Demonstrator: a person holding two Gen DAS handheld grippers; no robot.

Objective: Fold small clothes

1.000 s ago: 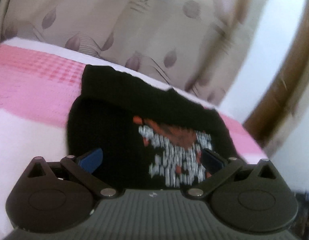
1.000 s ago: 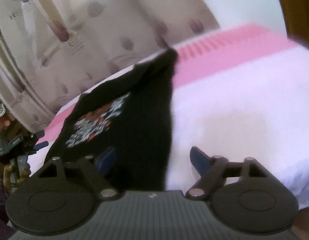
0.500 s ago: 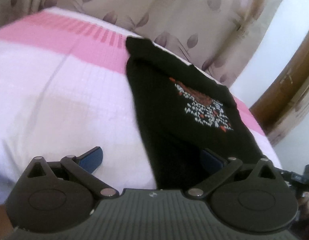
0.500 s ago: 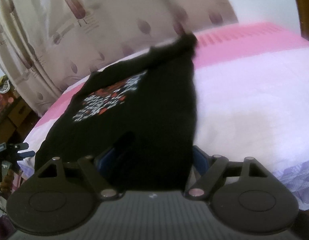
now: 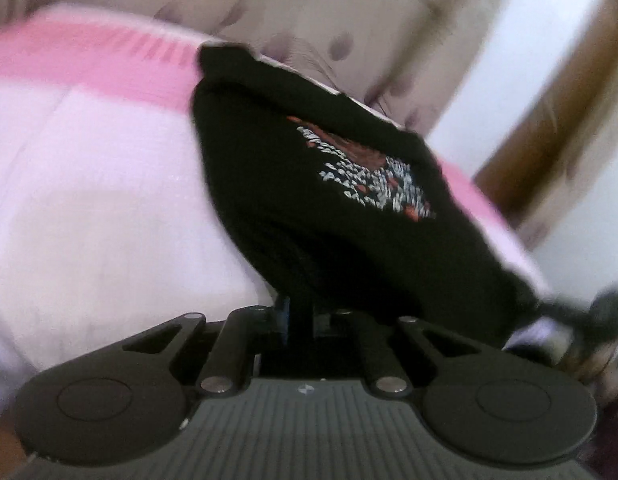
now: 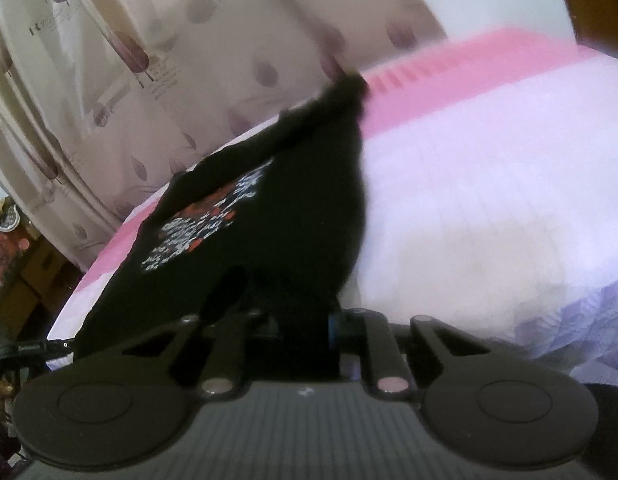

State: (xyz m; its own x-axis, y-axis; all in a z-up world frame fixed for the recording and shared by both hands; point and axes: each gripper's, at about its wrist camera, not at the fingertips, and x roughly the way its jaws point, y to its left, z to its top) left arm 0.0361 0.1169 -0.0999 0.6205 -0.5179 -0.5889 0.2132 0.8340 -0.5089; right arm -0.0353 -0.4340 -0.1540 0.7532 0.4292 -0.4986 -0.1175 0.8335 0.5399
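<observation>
Black T-shirt [image 5: 309,216] with a red and white chest print lies spread on the pink and white bedsheet [image 5: 89,168], its near hem reaching right up to both of my tools. My left gripper [image 5: 301,316] is closing, and its blue pads already pinch the near left corner of the hem. My right gripper [image 6: 309,320] is closing too, with black cloth bunched between its pads at the hem's right corner [image 6: 301,280]. Behind the bed hangs a leaf-patterned curtain [image 6: 149,60]. Both views are blurred.
</observation>
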